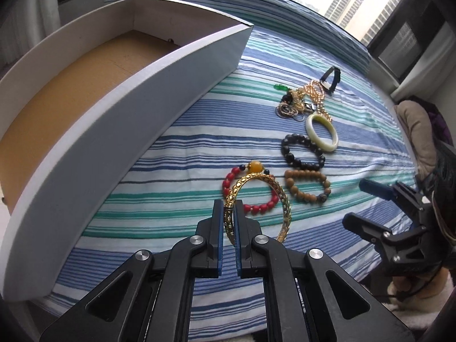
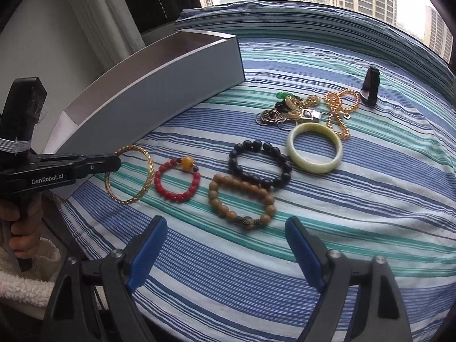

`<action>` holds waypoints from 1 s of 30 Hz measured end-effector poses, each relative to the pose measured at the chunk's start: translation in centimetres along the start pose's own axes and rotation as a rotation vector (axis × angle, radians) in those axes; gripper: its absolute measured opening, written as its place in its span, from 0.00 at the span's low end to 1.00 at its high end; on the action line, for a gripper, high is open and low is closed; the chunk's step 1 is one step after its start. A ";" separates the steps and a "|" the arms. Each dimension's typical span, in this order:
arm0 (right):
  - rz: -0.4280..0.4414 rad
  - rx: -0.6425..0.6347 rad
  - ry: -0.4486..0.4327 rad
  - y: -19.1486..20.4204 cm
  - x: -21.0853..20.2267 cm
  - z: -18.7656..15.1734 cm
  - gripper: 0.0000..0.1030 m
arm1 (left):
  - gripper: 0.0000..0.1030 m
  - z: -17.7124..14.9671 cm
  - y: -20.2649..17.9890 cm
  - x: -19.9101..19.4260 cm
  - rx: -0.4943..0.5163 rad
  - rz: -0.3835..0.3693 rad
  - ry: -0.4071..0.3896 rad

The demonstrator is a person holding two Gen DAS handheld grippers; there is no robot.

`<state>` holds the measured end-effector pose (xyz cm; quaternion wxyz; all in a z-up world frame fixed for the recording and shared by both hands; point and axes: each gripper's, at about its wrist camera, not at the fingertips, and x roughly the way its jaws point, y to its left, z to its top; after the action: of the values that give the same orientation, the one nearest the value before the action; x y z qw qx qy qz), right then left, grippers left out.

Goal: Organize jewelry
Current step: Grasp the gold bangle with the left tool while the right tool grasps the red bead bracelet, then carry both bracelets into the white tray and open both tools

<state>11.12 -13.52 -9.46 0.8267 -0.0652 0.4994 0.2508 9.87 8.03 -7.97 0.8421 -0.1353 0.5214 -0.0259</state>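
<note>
My left gripper is shut on a gold bangle, pinching its rim and holding it above the striped cloth; from the right wrist view the same gripper reaches in from the left with the gold bangle hanging at its tip. My right gripper stands open above the cloth, just short of a brown wooden bead bracelet. A red bead bracelet, a black bead bracelet and a pale green bangle lie flat. The right gripper shows at the right edge of the left wrist view.
A white open box with a brown floor stands at the left, its near wall beside the bangle. A tangle of gold chains and small rings and a dark clip lie further back. A person's hand grips the left handle.
</note>
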 end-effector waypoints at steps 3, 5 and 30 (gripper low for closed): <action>0.033 -0.067 0.009 1.8 1.8 1.4 0.63 | 0.04 -1.4 1.2 -1.0 -0.025 0.035 -0.005; 0.062 -0.107 0.024 2.7 3.5 2.7 0.52 | 0.04 -2.1 2.0 -1.5 -0.045 0.046 -0.009; 0.152 -0.268 0.070 8.4 4.2 7.0 0.17 | 0.04 -2.9 4.2 -5.2 -0.122 0.165 -0.092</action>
<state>14.28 -2.26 -8.44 0.7714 -0.1454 0.4935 0.3747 4.51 12.47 -5.79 0.8548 -0.1440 0.4920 0.0813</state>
